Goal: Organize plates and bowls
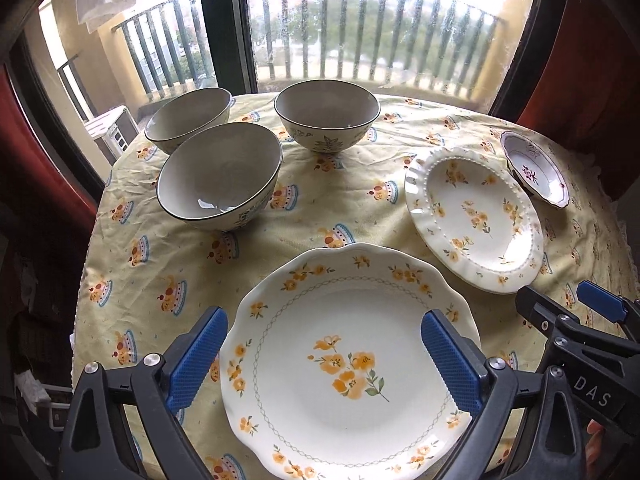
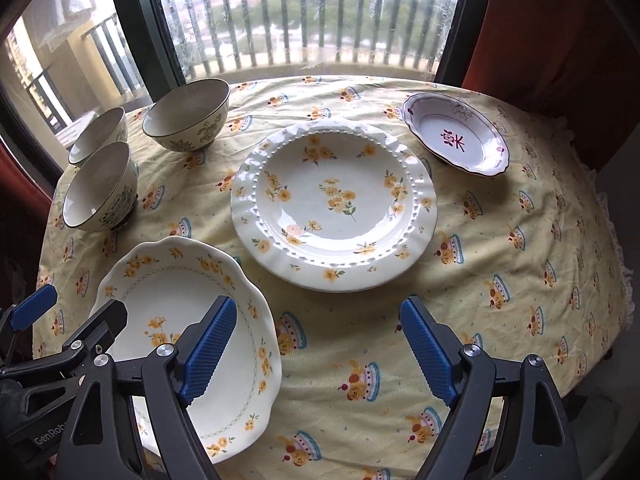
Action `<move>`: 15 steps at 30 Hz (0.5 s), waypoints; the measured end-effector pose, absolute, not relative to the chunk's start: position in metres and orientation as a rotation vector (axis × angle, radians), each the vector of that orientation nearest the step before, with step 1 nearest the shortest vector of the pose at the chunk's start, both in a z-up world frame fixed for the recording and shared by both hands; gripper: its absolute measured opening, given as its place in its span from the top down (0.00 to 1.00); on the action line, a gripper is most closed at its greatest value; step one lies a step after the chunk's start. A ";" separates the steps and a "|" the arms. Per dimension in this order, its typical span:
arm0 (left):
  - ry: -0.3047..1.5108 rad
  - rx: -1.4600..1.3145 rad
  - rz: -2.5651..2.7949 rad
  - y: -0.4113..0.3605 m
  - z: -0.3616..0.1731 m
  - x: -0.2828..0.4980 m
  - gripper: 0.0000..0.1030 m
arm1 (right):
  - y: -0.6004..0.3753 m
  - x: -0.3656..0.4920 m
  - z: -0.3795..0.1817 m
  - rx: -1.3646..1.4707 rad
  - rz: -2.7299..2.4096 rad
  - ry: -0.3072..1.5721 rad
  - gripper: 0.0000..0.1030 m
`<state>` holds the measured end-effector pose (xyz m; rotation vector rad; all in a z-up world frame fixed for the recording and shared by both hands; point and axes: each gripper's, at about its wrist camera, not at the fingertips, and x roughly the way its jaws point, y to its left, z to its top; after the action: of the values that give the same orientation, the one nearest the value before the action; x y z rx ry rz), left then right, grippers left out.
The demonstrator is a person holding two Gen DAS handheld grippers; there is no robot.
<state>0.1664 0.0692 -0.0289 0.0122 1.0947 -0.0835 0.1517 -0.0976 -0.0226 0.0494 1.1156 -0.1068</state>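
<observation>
While both your claws hang above the worktop (image 2: 520, 208), nothing is between their blue pads. Your left claw (image 1: 324, 360) is spread wide over the scalloped plate (image 1: 352, 364) w/ yellow flowers — the pads do not touch it. Your right claw (image 2: 316, 352) is spread too, above bare tablecloth (image 2: 360, 340), just beside that same plate on its right side. The beaded-rim plate (image 2: 334, 204) lies flat near the middle of the worktop, apart from the scalloped one. The small purple-edged dish (image 2: 456, 140) sits further back on the right, near the beaded-rim plate but not touching it. Three bowls (image 1: 218, 176) stand upright at the back left — two are close together, perhaps touching, and the 3rd (image 1: 326, 114) stands a bit apart to the right. Behind is a window (image 2: 312, 20) w/ balcony railing.
</observation>
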 end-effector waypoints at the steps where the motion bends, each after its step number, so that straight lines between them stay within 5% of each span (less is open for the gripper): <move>1: 1.097 0.009 -0.076 0.066 -0.029 0.168 0.04 | -0.101 0.154 -0.023 0.051 -0.105 1.115 0.14; 15: 1.122 0.016 -0.016 0.016 -0.040 0.207 0.04 | -0.154 0.193 -0.028 0.049 -0.070 1.090 0.13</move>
<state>0.2070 0.0156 -0.0404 0.0160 1.1225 -0.0162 0.1930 -0.1545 -0.0279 0.0494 1.0896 -0.0696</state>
